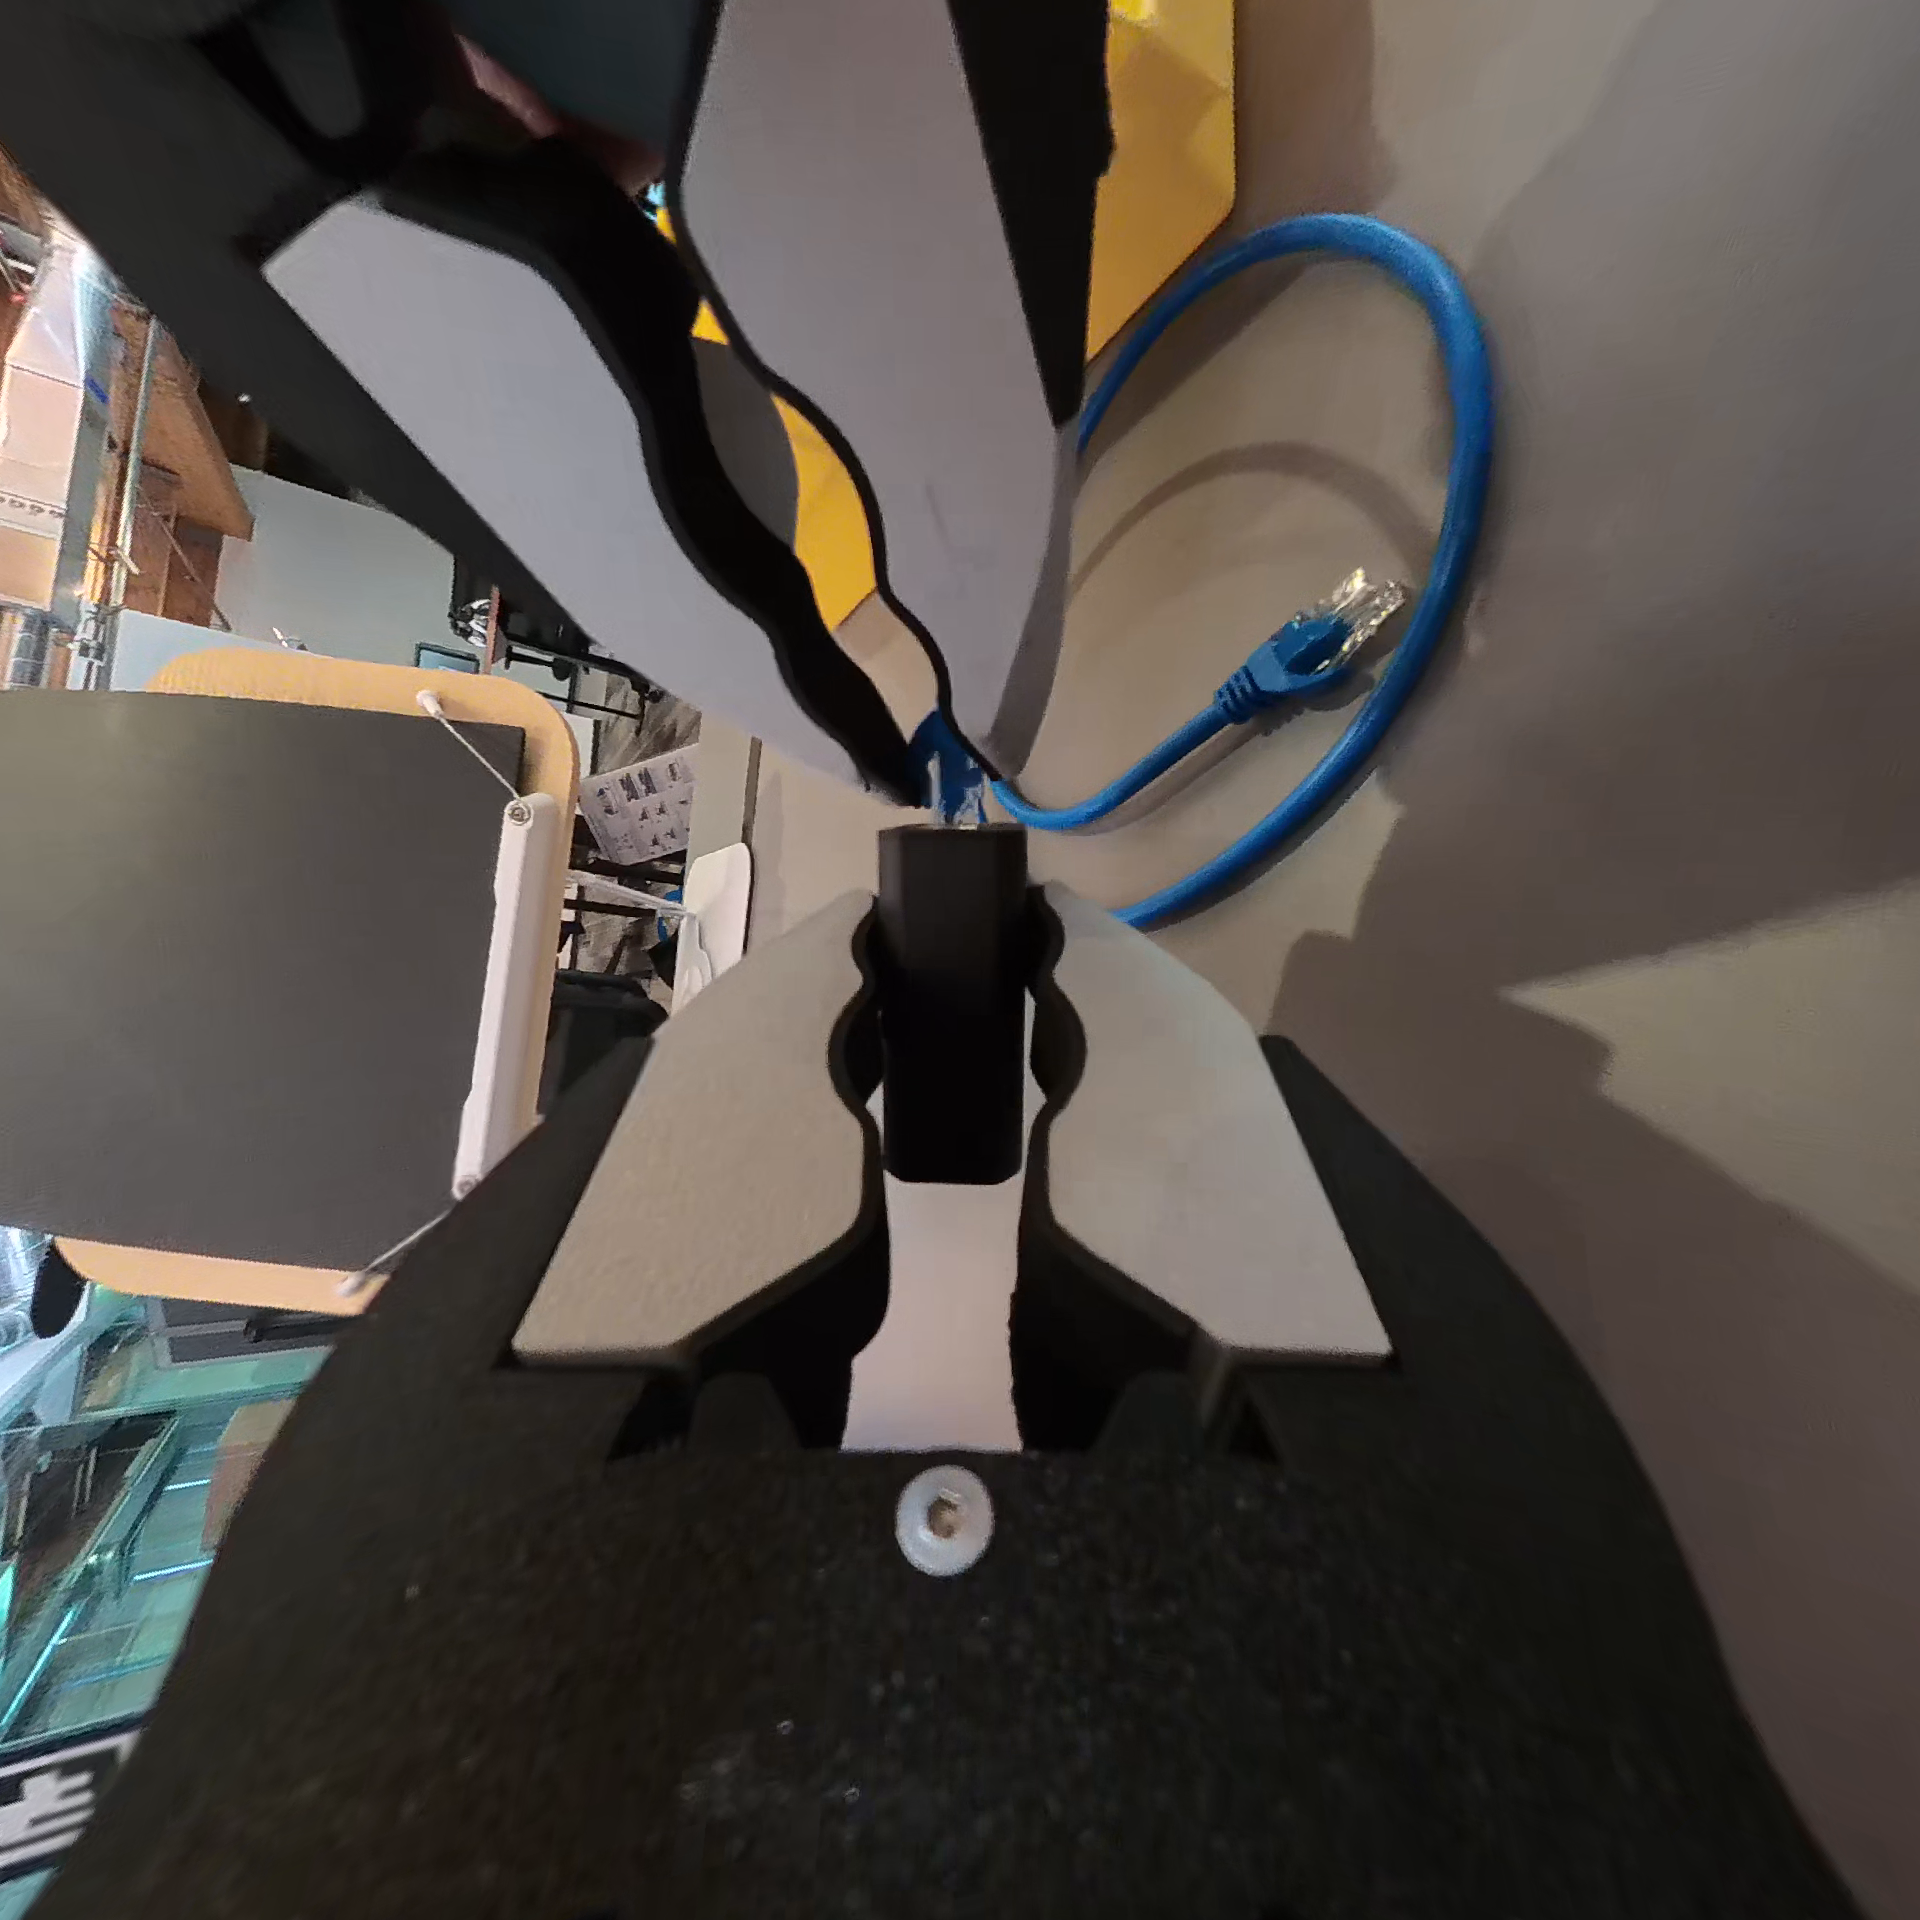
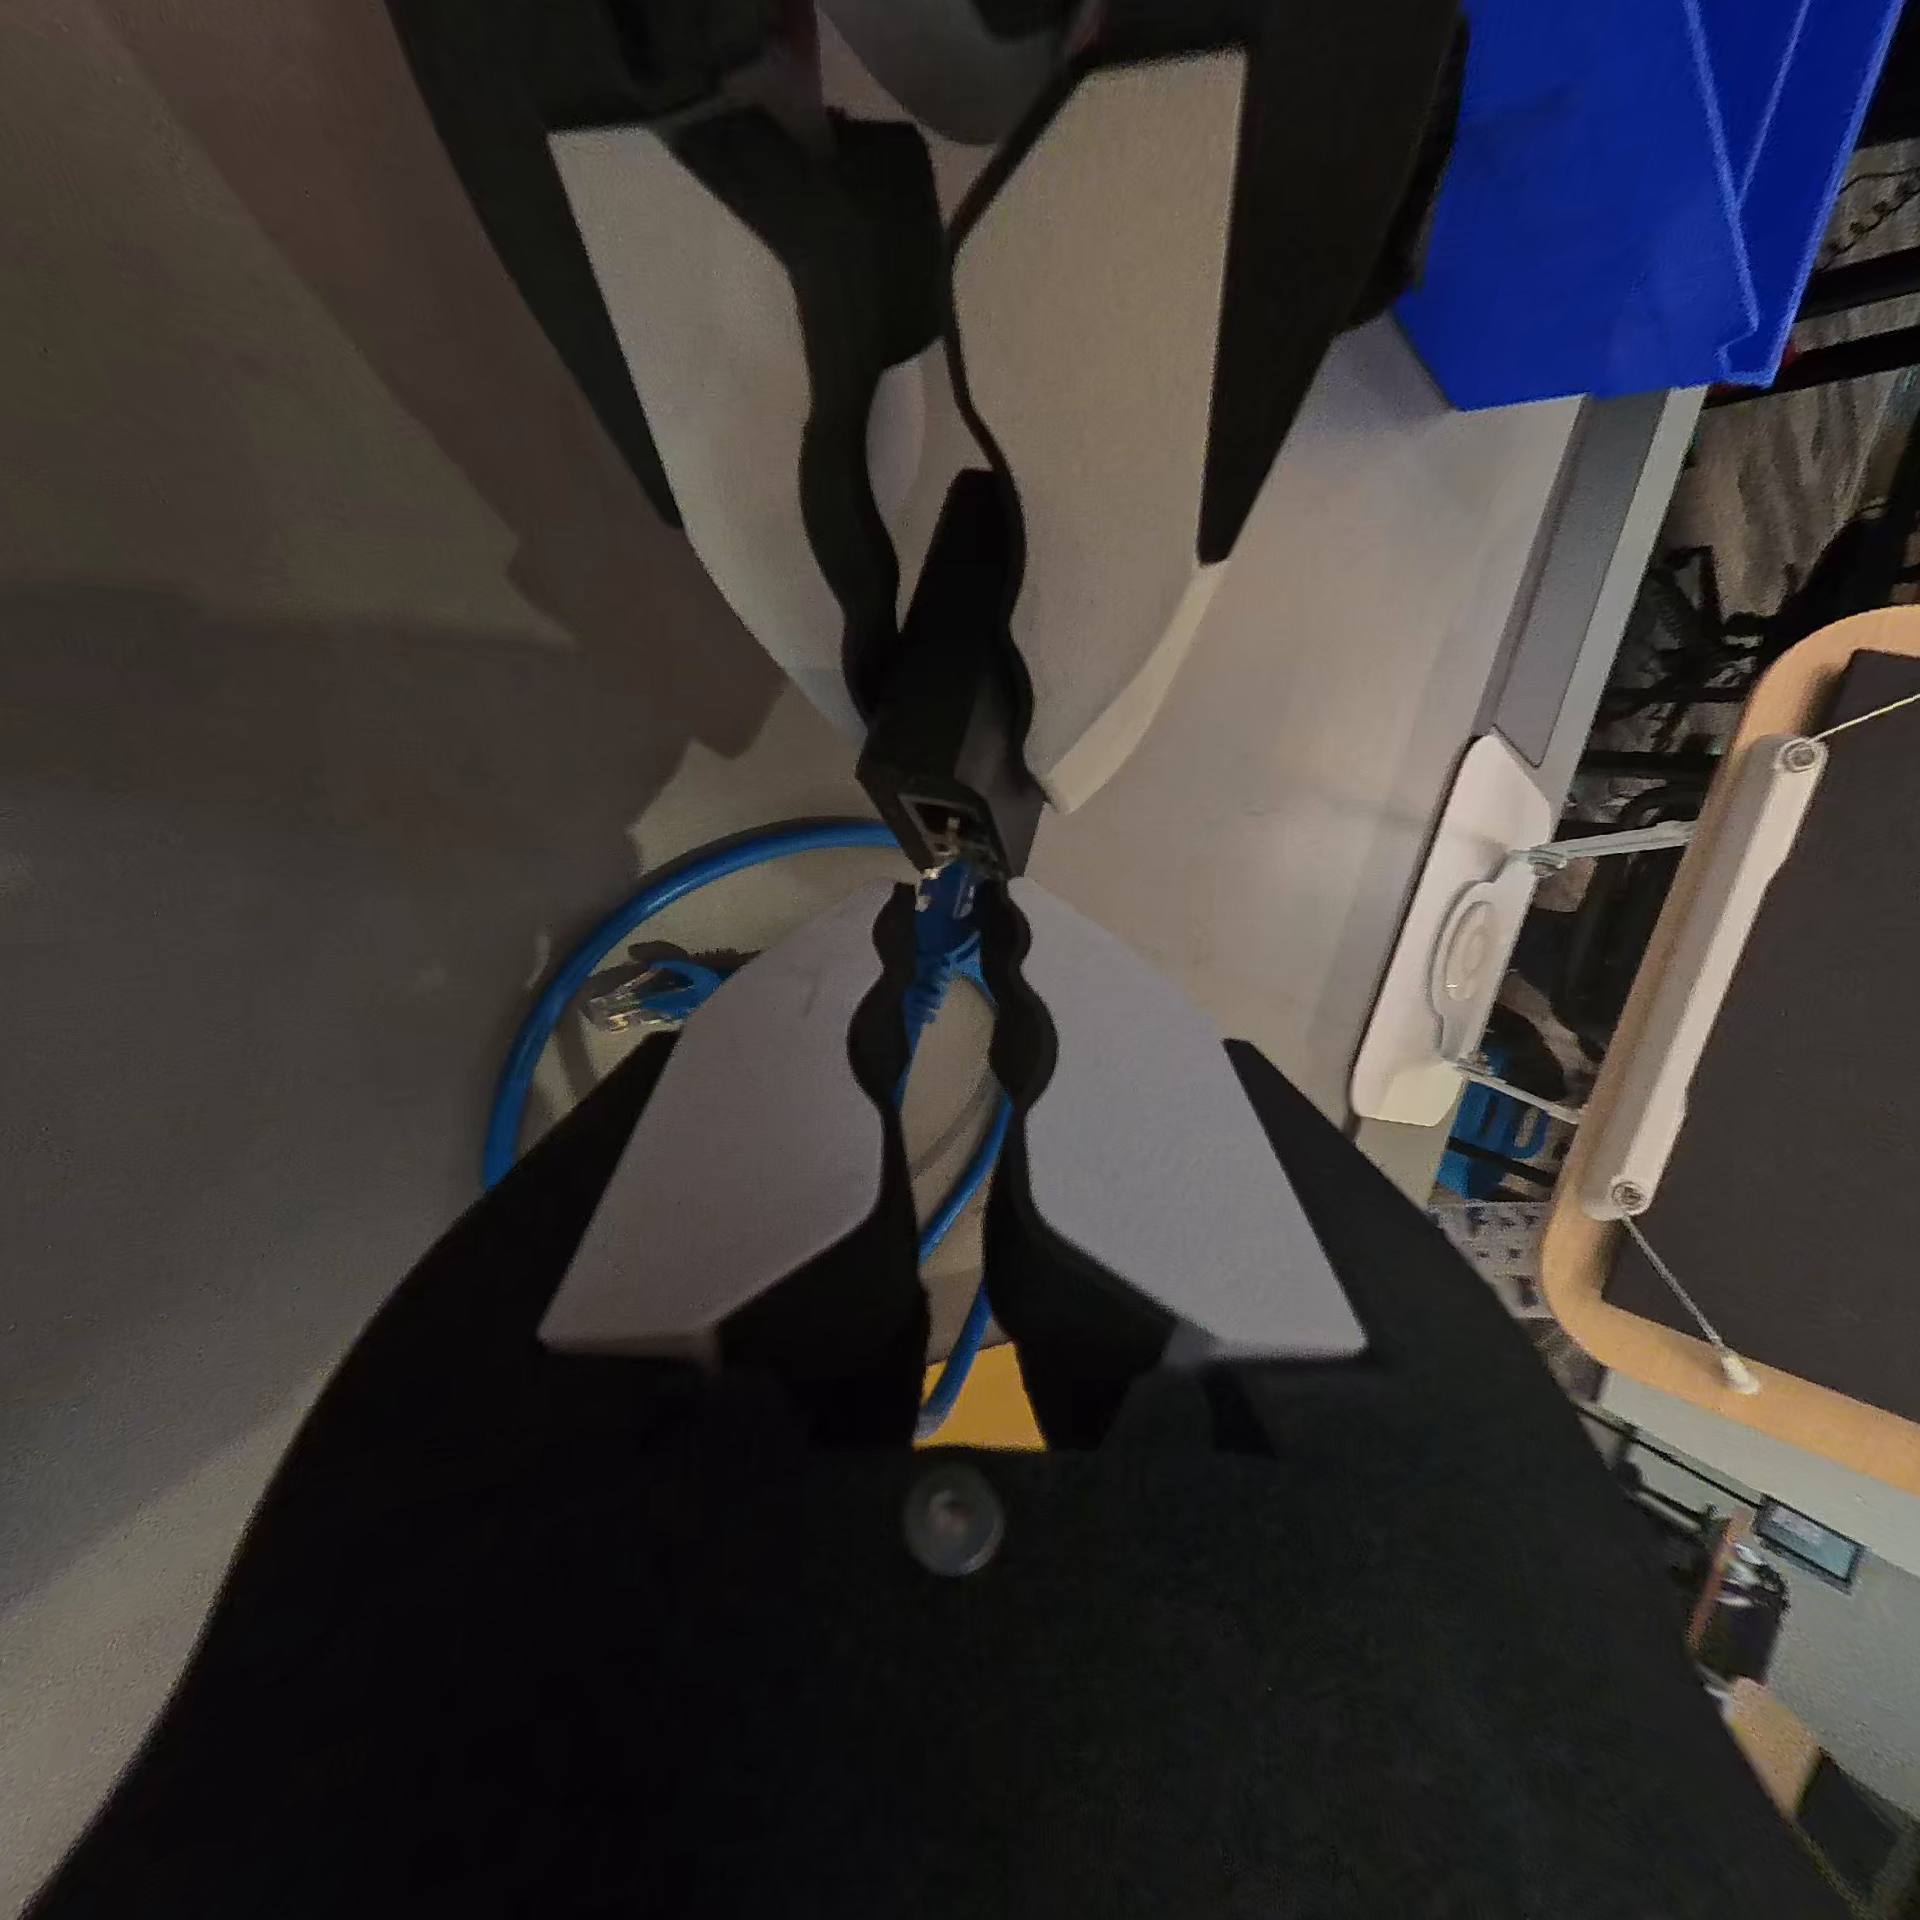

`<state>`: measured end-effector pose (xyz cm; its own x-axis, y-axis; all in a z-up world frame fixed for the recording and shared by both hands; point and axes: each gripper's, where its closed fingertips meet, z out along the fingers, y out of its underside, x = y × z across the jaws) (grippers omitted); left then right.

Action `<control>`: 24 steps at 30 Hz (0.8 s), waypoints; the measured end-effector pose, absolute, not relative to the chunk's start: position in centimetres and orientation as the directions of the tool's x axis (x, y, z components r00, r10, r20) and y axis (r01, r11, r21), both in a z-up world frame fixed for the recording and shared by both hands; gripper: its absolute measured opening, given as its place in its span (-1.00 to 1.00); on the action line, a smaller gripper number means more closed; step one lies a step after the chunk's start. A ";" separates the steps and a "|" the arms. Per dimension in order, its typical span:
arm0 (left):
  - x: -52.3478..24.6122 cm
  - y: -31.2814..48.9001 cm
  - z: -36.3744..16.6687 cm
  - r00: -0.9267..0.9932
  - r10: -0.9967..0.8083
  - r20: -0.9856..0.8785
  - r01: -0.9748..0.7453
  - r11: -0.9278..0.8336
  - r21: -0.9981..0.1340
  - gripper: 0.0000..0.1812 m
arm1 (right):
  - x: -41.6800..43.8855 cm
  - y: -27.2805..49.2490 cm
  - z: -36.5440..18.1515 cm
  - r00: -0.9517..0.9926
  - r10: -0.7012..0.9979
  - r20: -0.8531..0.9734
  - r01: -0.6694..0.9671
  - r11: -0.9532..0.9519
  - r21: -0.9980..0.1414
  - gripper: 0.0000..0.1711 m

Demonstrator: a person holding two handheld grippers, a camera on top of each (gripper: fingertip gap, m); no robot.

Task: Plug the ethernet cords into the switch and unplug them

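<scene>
My left gripper [image 1: 951,904] is shut on a small black switch box [image 1: 951,1018] and holds it above the grey table. The box's port [image 2: 945,826] faces my right gripper [image 2: 951,894], which is shut on the blue plug [image 2: 940,914] of a blue ethernet cord [image 1: 1455,499]. The clear plug tip is at the mouth of the port; how deep it sits I cannot tell. The two grippers meet tip to tip. The cord loops on the table, and its other plug [image 1: 1320,644] lies free there, also seen in the right wrist view [image 2: 634,992].
A yellow object [image 1: 1174,156] lies on the table behind the right gripper. A blue bin [image 2: 1642,187] stands at the table's far side. A white holder [image 2: 1455,935] sits at the table edge. A black board with a wooden rim [image 1: 239,966] stands beyond the edge.
</scene>
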<state>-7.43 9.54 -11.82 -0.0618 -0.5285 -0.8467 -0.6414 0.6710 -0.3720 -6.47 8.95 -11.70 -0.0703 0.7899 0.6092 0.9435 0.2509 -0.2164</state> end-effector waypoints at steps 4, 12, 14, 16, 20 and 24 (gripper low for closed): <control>-7.3 9.3 -12.0 -0.063 -0.556 -0.829 -0.627 0.668 -0.400 -0.73 | -6.5 8.6 -11.9 0.006 0.842 0.540 0.938 0.182 -0.295 -0.85; -7.7 10.1 -10.7 -0.024 -0.397 -0.917 -0.632 0.717 -0.294 -0.73 | -5.2 8.4 -11.4 0.368 0.901 0.229 0.797 -0.179 -0.576 -0.59; -7.7 10.1 -10.6 -0.030 -0.339 -0.940 -0.641 0.728 -0.242 -0.74 | -5.7 7.9 -11.3 0.490 0.869 -0.065 0.634 -0.406 -0.658 -0.51; -7.4 9.8 -10.9 -0.042 -0.316 -0.948 -0.636 0.740 -0.219 -0.74 | -6.6 7.8 -10.3 0.509 0.824 -0.249 0.459 -0.504 -0.732 -0.64; -7.2 9.5 -10.7 -0.027 -0.337 -0.941 -0.632 0.735 -0.245 -0.73 | -6.8 7.8 -11.6 0.535 0.824 -0.187 0.466 -0.473 -0.748 -0.73; -7.3 9.7 -10.8 -0.028 -0.337 -0.941 -0.639 0.730 -0.242 -0.74 | -6.7 8.2 -11.6 0.567 0.820 -0.082 0.491 -0.417 -0.765 -0.84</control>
